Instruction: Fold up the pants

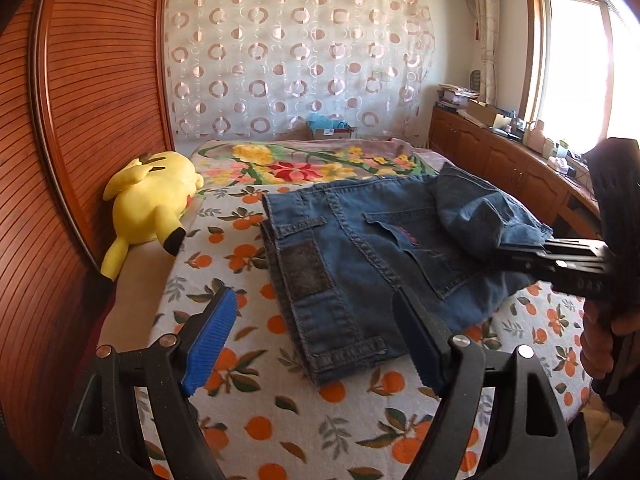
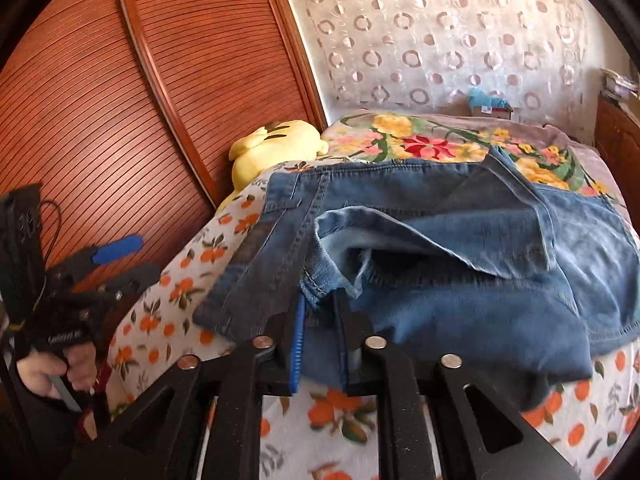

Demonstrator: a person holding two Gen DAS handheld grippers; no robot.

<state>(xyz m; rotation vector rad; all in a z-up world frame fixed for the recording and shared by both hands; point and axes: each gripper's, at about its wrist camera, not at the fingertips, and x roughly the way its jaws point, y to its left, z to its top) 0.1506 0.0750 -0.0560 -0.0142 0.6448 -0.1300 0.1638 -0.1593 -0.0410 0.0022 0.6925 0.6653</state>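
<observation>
Blue denim pants (image 1: 360,248) lie partly folded on the orange-print blanket (image 1: 248,380), waistband toward the near left. My left gripper (image 1: 316,320) is open and empty, hovering just above the waistband's near corner. My right gripper (image 2: 320,316) is shut on the hem of a pant leg (image 2: 324,280) and holds that leg folded back over the rest of the pants (image 2: 460,248). The right gripper also shows in the left wrist view (image 1: 560,260), at the pants' right side. The left gripper shows open at the left of the right wrist view (image 2: 116,260).
A yellow plush toy (image 1: 148,208) lies by the wooden headboard (image 1: 80,120) at the left. A floral blanket (image 1: 304,164) covers the far bed. A wooden cabinet (image 1: 500,160) with clutter runs along the right under the window.
</observation>
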